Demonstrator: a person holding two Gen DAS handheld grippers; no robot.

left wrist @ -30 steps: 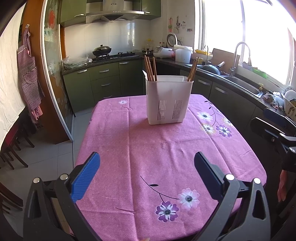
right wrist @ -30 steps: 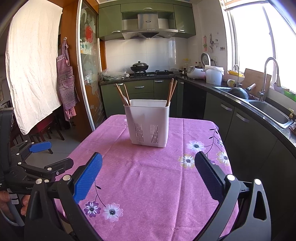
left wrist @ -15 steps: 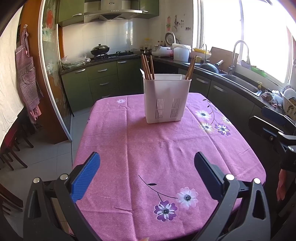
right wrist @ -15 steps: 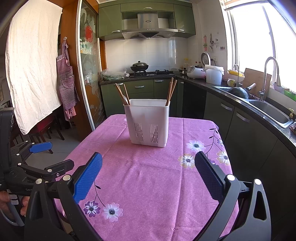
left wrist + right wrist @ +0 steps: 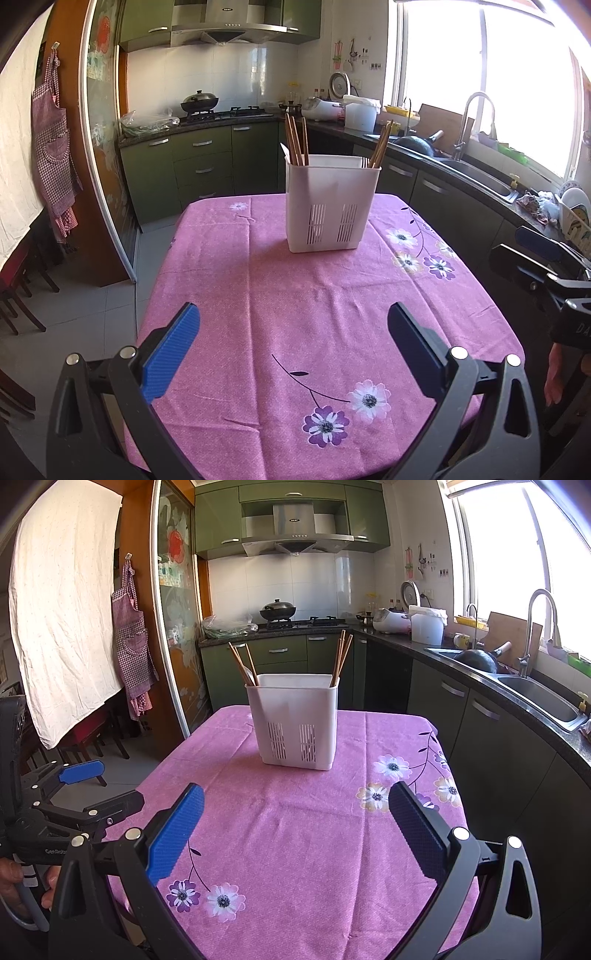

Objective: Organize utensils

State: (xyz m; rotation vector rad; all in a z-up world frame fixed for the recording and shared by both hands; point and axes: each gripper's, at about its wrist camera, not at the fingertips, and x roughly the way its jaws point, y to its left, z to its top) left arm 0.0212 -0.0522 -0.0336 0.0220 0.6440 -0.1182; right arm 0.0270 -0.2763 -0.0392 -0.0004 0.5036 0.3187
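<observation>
White slotted utensil holder (image 5: 331,206) upright on pink tablecloth (image 5: 280,295), chopsticks (image 5: 295,138) in both ends; left gripper (image 5: 293,319) and right gripper (image 5: 295,801) spread, empty; "GenRobo" partly legible on left gripper body.

Left claw (image 5: 293,326) and right claw (image 5: 295,808) both gape, empty.

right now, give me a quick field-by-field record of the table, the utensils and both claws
surface: pink floral tablecloth covering the table
holder: white slotted plastic utensil caddy, upright, toward the far end
utensils: brown wooden chopsticks in two bunches at the caddy's left and right ends
left claw: open, empty, above the near edge
right claw: open, empty
</observation>
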